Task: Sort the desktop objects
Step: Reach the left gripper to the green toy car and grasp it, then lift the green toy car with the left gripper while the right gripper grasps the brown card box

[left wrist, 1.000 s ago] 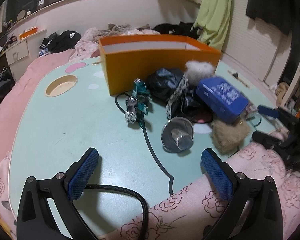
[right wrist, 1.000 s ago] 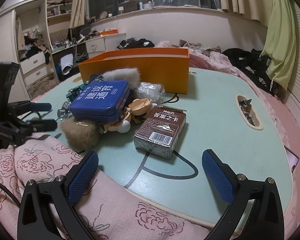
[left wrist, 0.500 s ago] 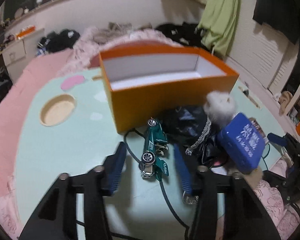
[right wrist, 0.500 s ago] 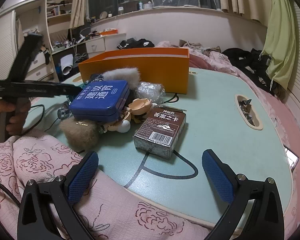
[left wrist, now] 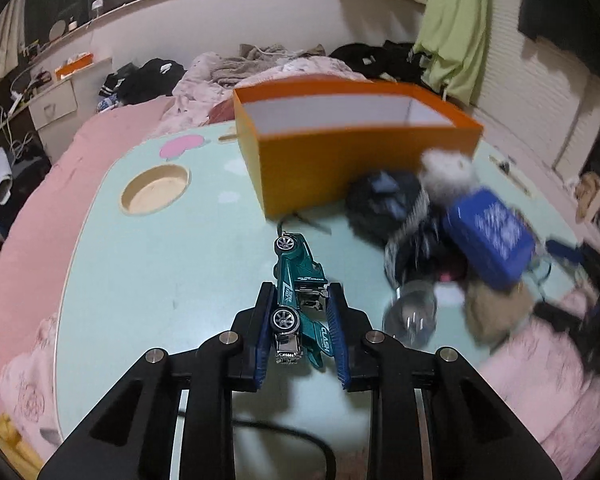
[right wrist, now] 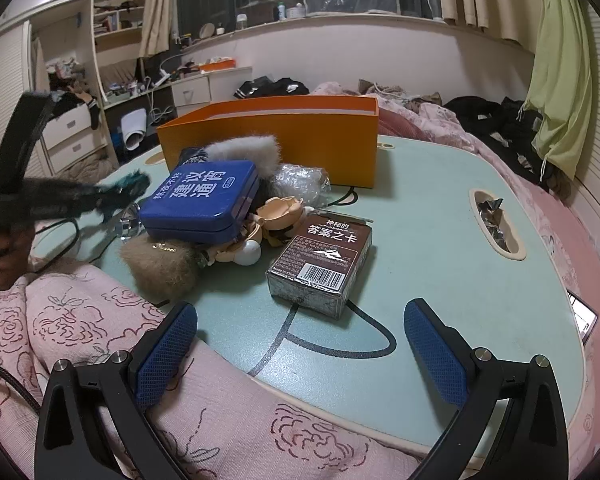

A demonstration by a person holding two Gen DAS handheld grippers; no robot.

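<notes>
Green die-cast toy racing car point(left wrist: 300, 300) sits clenched in the left claw point(left wrist: 300, 338), nose toward the open orange cardboard box point(left wrist: 356, 152) just beyond; lifting it clear of the near wall looks wise. Right claw point(right wrist: 300, 354) hangs released over the mint-green surface point(right wrist: 420, 232), near the blue tin point(right wrist: 204, 200) and brown card pack point(right wrist: 324, 264).

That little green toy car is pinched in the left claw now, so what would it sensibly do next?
Probably carry it onward and over the rim of the orange box. The left gripper is shut on the green toy car, and the open box stands just beyond it.
</notes>
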